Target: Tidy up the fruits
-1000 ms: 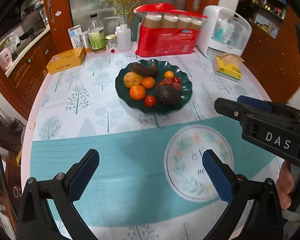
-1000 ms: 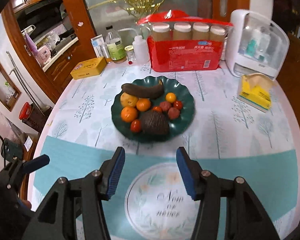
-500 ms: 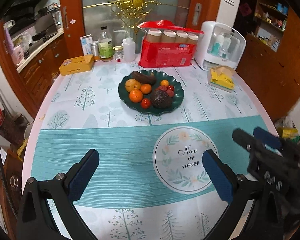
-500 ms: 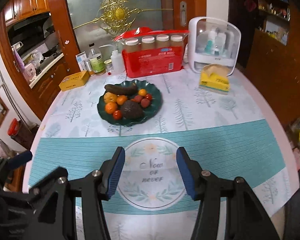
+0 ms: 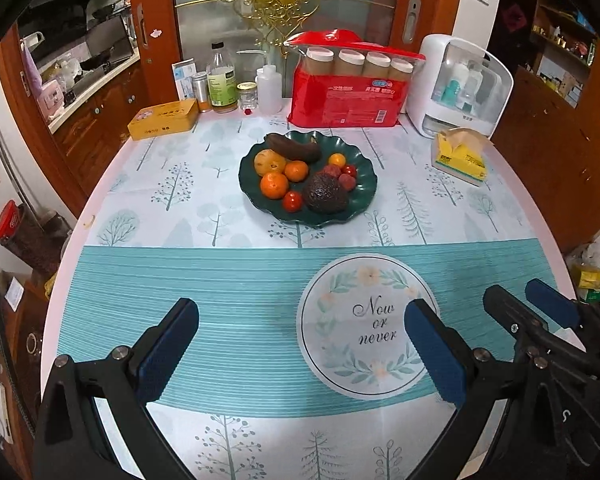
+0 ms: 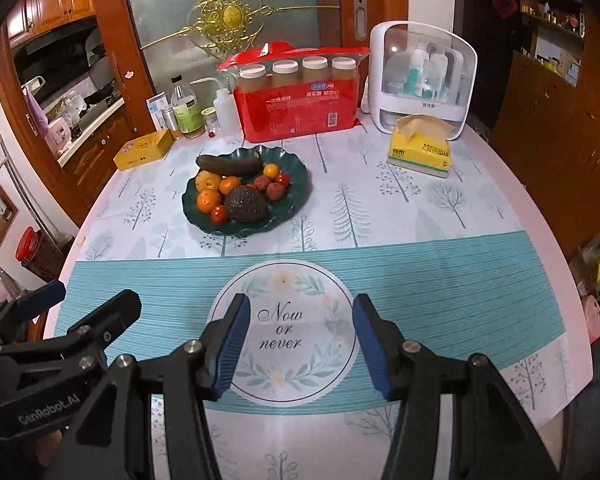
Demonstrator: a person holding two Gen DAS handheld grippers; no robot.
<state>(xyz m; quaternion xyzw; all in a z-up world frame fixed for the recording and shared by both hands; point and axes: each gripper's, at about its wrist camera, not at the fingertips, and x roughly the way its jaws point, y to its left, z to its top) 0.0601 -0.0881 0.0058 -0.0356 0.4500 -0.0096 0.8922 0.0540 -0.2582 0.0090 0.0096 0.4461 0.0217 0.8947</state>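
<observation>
The left tongs (image 5: 300, 354) stood spread wide with nothing between their blue pads, hanging above the teal band of the tablecloth near the front edge of the table (image 5: 112, 184). The right tongs (image 6: 298, 346) were also spread, though less widely, and empty, framing the round "Now or never" emblem (image 6: 282, 330) printed on the cloth; in the left wrist view they showed at the lower right, just beside the left pair. Farther out, well apart from both tongs, a dark green scalloped plate (image 5: 362, 194) sat toward the middle of the table and held all the fruit: a dark avocado (image 5: 325, 194) at the near side, two oranges (image 5: 274, 185), a yellowish round fruit (image 5: 269, 161), a brown overripe banana (image 5: 294, 148) along the far rim, small red tomatoes (image 5: 292, 201) and a couple of pinkish lychees (image 5: 346, 181). Beyond the plate, along the far edge, stood a red pack of paper cups (image 5: 346, 92), a white storage case (image 5: 460, 86), a yellow tissue pack (image 5: 458, 156), a yellow tin (image 5: 162, 119) and several bottles (image 5: 221, 78).
</observation>
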